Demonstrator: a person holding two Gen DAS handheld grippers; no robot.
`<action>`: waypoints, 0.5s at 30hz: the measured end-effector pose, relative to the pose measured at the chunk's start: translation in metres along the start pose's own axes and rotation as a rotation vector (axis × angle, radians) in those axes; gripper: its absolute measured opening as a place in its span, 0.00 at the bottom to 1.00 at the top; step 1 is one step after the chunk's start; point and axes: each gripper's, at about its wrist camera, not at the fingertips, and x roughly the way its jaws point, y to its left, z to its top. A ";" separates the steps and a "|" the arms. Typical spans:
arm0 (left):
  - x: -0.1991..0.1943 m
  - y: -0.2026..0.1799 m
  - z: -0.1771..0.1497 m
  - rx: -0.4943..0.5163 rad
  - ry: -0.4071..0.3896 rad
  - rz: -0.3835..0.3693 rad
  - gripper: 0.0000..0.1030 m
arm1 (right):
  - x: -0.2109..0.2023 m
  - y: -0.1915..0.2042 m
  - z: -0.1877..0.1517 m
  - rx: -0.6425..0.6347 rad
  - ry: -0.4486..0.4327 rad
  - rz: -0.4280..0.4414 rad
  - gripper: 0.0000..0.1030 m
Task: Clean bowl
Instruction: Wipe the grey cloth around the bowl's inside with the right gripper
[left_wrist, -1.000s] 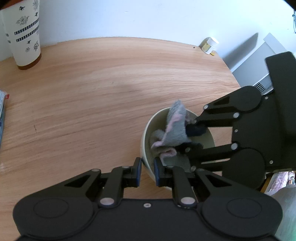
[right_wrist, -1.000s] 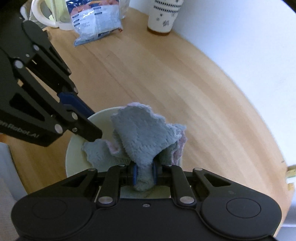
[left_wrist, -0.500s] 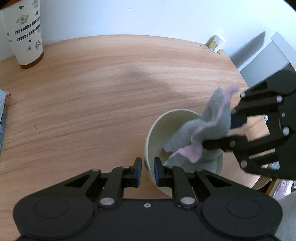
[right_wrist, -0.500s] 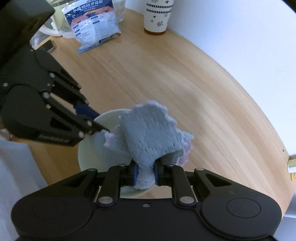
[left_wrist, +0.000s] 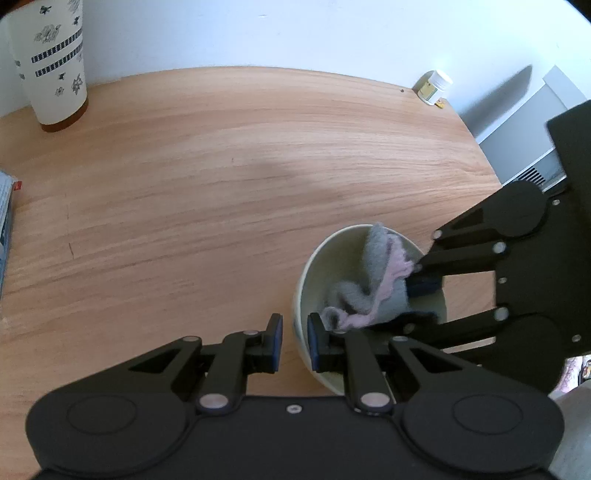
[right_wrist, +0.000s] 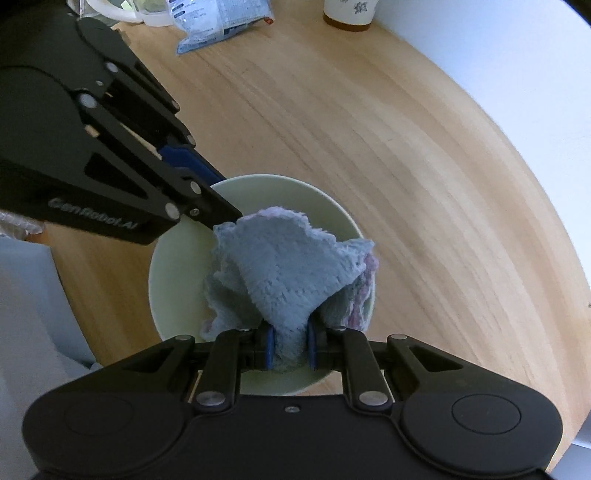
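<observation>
Now wiping inside the pale bowl (right_wrist: 255, 376) near the wooden table's (left_wrist: 221, 177) near edge, right gripper (right_wrist: 290, 350) clamping a grey cloth (right_wrist: 284, 273), left gripper (left_wrist: 294, 341) pinching the rim, likely needing another sweep around the wall.

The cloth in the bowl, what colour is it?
Grey-blue cloth with pink edging, seen best from the right wrist.

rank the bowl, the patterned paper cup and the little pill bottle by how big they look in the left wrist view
1. bowl, nearest the camera
2. patterned paper cup, cut off at the frame's top
3. pill bottle, far off at the table's back edge
</observation>
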 end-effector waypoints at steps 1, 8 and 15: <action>0.000 0.001 0.000 -0.003 0.002 -0.004 0.13 | 0.003 0.000 0.001 0.008 -0.004 0.006 0.18; 0.000 0.000 0.000 -0.007 0.006 -0.001 0.11 | -0.005 0.002 0.001 0.034 -0.028 0.034 0.18; 0.001 0.010 -0.002 -0.094 0.001 -0.039 0.08 | -0.036 -0.010 -0.013 0.150 -0.083 0.264 0.19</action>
